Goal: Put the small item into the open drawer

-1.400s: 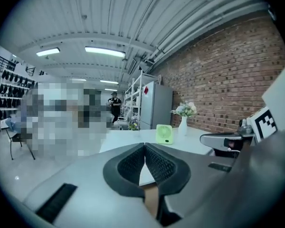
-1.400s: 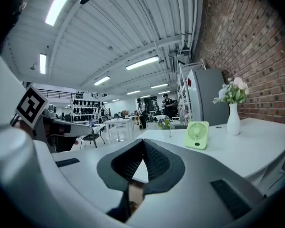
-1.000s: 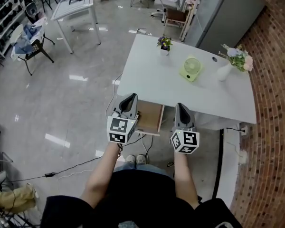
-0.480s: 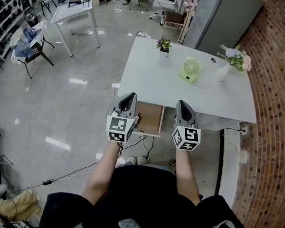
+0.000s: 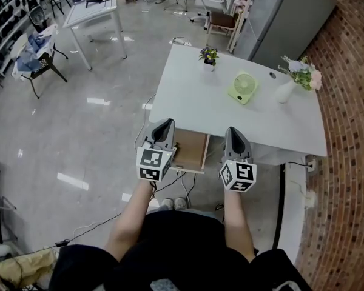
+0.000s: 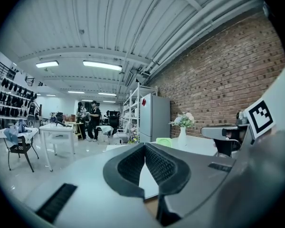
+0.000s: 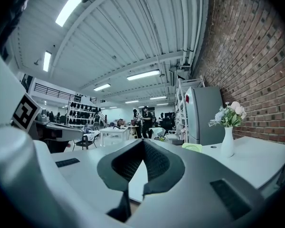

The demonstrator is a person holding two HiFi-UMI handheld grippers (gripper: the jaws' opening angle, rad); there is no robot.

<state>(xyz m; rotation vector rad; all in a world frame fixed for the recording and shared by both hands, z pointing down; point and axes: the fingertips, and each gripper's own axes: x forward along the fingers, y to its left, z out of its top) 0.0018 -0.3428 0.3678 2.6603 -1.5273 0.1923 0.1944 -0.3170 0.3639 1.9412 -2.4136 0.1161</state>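
On the white table [image 5: 188,105] stand a small potted plant [image 5: 208,56], a light green fan [image 5: 243,86] and a white vase [image 5: 286,91] of flowers. Under the table's near edge a wooden drawer [image 5: 192,151] stands pulled open. My left gripper [image 5: 165,123] hangs just left of the drawer, shut and holding nothing. My right gripper [image 5: 232,131] hangs just right of it, also shut and holding nothing. The left gripper view shows the closed jaw tips [image 6: 145,146] with the fan [image 6: 164,141] and vase [image 6: 182,134] beyond. The right gripper view shows its tips [image 7: 143,144] touching.
A brick wall [image 5: 352,132] runs along the right. A grey fridge [image 5: 285,17] stands behind the table. Cables [image 5: 97,214] trail over the glossy floor near my feet. Far left are a white work table [image 5: 97,8] and a chair [image 5: 39,56]; people stand at the back.
Both grippers stay almost where they were, still shut. The view has shifted only slightly, and the people at the far back have moved.
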